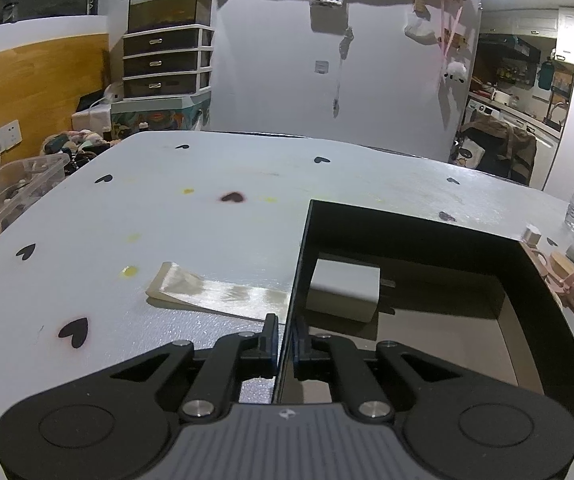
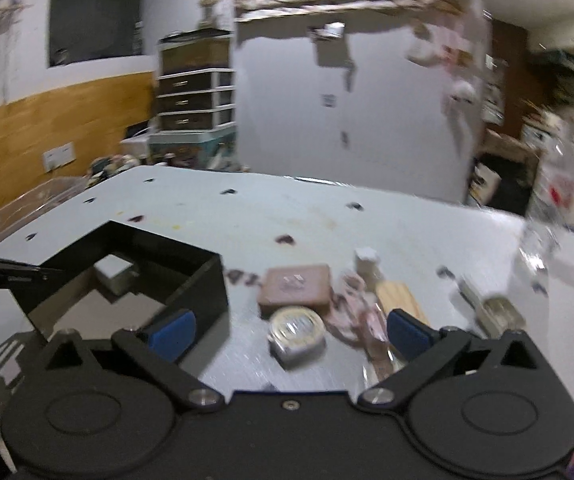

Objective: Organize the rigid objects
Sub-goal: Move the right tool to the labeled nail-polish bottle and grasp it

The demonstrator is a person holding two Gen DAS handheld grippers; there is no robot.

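1. Between the fingers of the left claw (image 1: pixel 286 346): near left wall of a black, open-topped rectangular box (image 1: pixel 427 236), pinched tight, one pad outside and one inside, holding the box steady on the pale surface with black heart prints (image 1: pixel 167 220).
2. Ahead of that claw, inside the box: one white cube-shaped charger plug (image 1: pixel 343 290) resting on the brown floor, near the far left corner. Only item visibly packed so far; rest of the floor bare where visible.
3. Left of the left claw, outside the box: a flat, glossy cream-coloured strip (image 1: pixel 215 292) lying on the surface, not yet stowed, if meant for the box at all.
4. Around the right claw (image 2: pixel 289 330): jaws spread fully apart, blue pads well separated, nothing between them. Empty, and blurred in this view.
5. Just ahead of the right claw, between the spread fingers: a round silver tin (image 2: pixel 295 326), nearest of the loose items. Beyond it a pink-brown rectangular soap-like block (image 2: pixel 295 286), touching or nearly so.
6. Ahead and right of the right claw: crumpled pink items (image 2: pixel 357 312), a light wooden slab (image 2: pixel 401 300), a small white-capped bottle (image 2: pixel 367 262), a metallic piece (image 2: pixel 501 312) further right, and a clear plastic water bottle (image 2: pixel 547 216) at the far edge.
7. Judged overall: early stage. One item in, a cluster beside the box left to move; tin likely next, given its place in front of the open claw.
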